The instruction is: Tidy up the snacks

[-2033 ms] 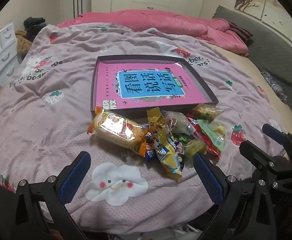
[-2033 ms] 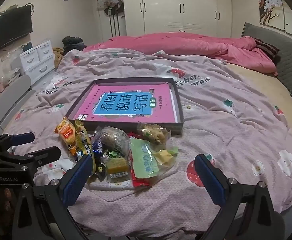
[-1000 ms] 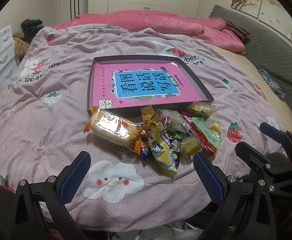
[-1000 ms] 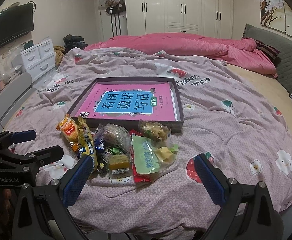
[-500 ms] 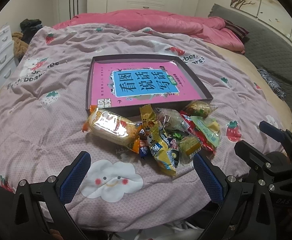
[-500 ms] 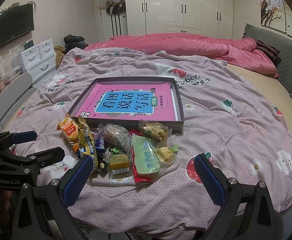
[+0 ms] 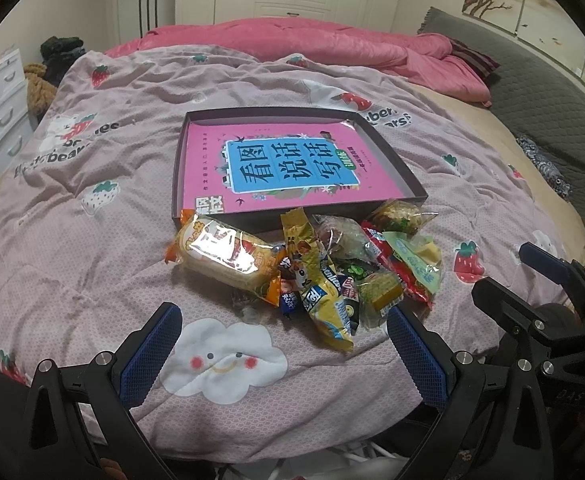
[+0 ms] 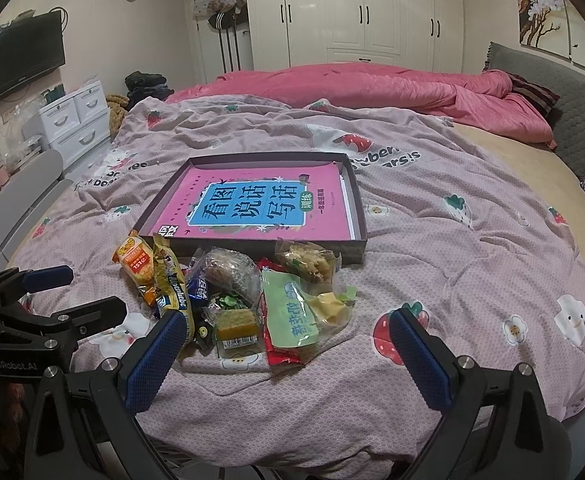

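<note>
Left gripper point(image 7: 280, 348): fingers spread wide, holding nothing; hovers over the quilt point(image 7: 92, 264), just short of the snacks point(image 7: 304, 272); the pile lies ahead, between the finger lines, nearer the right finger. Right gripper point(image 8: 288, 354): fingers likewise spread, holding nothing; its left fingertip overlaps the near edge of the pile in view; contact cannot be told. Snacks lie heaped on the quilt against the near wall of the box point(image 7: 396, 168); a pink book point(image 7: 276, 172) lies flat inside the box.
</note>
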Tool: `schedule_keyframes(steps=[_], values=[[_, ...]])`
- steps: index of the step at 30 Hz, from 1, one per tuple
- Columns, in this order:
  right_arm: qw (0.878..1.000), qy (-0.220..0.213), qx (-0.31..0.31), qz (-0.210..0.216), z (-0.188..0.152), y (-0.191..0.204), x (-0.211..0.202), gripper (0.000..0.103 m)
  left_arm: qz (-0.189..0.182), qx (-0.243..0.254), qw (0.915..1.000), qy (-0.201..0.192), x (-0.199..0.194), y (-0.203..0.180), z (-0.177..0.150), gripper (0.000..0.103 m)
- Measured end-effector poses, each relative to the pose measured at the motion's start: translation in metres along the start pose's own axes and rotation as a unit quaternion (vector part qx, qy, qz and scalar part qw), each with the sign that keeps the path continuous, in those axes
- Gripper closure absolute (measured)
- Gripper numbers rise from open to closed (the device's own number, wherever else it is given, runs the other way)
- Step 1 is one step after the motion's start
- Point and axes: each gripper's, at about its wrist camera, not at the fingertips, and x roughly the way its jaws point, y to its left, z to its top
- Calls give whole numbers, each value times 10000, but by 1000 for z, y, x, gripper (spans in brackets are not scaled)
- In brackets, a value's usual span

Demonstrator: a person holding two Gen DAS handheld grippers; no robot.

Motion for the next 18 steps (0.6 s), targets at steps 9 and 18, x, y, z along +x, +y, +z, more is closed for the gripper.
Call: schedule_keyframes(steps=[9, 18], values=[[9999, 29, 100, 64, 1, -5, 4, 1, 10, -7, 10000, 34, 2, 3, 1, 1], [9996, 67, 254, 104, 4, -13, 8, 1, -5, -102, 9999, 111, 8, 9, 4, 1]])
